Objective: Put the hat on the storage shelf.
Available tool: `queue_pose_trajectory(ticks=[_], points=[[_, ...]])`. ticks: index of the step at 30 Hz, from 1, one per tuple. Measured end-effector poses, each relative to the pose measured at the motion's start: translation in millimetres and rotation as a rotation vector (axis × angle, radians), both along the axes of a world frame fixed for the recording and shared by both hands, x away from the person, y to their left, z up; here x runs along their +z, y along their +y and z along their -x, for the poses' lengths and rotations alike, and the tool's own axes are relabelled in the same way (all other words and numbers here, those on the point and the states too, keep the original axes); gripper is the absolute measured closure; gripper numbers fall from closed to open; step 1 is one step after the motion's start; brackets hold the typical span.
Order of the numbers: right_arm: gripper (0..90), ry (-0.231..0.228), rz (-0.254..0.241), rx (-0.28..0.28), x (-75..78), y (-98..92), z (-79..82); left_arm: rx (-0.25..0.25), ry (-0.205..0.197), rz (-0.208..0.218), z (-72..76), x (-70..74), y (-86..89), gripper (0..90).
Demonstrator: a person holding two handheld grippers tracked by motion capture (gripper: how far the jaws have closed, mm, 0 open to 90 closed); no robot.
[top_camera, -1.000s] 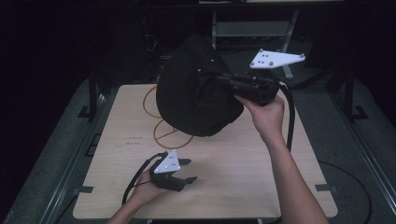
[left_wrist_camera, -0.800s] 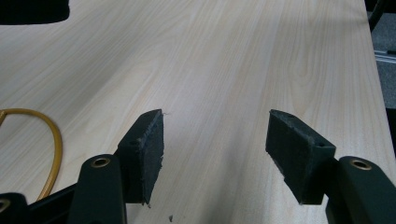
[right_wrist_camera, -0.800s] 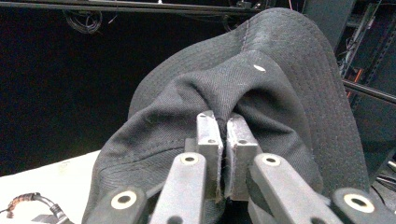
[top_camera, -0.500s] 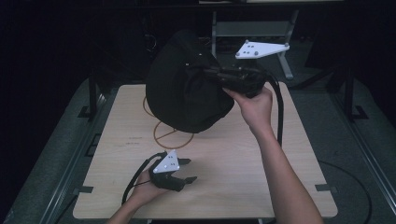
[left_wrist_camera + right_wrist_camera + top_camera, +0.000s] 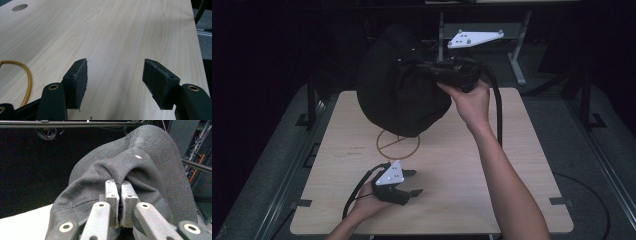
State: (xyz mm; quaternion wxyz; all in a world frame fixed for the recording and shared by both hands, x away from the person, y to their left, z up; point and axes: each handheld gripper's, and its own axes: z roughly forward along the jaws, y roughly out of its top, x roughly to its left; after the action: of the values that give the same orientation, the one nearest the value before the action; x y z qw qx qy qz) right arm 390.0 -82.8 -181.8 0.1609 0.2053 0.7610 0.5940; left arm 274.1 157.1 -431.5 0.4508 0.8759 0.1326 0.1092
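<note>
Pale wooden tabletop (image 5: 492,165) stands in a dark room, with an orange ring (image 5: 398,144) marked near its centre. At near left, the left tool (image 5: 410,183) rests on the surface, jaws well apart and holding nothing. Above the far centre, the black hat (image 5: 399,92) hangs clear of the surface, pinched by the fully closed right tool (image 5: 119,185). Judgement: pickup is complete; placement remains.

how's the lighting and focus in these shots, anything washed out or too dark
High view: dim surroundings, the black hat nearly loses its folds. Right gripper view: jaws and hat fabric sharp, table corner blown white. Left gripper view: evenly lit table, pads slightly soft.
</note>
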Motion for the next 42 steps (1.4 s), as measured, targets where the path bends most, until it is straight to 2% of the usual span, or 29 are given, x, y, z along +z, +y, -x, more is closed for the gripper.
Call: queue_pose_trajectory(ticks=[17,24,27,38,42], points=[[86.0,0.045,-0.013,0.003,1.1,28.4,-29.8,-0.007,-0.010,-0.010,-1.8,0.0,0.6,36.2],[85.9,0.087,-0.015,-0.003,-6.2,40.2,-46.0,-0.006,-0.013,-0.009,-1.9,0.4,1.3,36.2],[85.8,0.117,-0.019,0.005,-9.0,45.9,-52.9,-0.009,-0.020,-0.023,-1.0,-0.8,-0.5,36.2],[85.5,0.148,0.001,-0.026,-12.1,66.4,-71.9,-0.027,-0.020,-0.031,1.3,-1.8,-3.9,36.2],[84.8,0.155,0.027,-0.048,-13.5,78.3,-80.0,-0.038,-0.020,-0.035,2.4,-2.4,-5.7,36.2]])
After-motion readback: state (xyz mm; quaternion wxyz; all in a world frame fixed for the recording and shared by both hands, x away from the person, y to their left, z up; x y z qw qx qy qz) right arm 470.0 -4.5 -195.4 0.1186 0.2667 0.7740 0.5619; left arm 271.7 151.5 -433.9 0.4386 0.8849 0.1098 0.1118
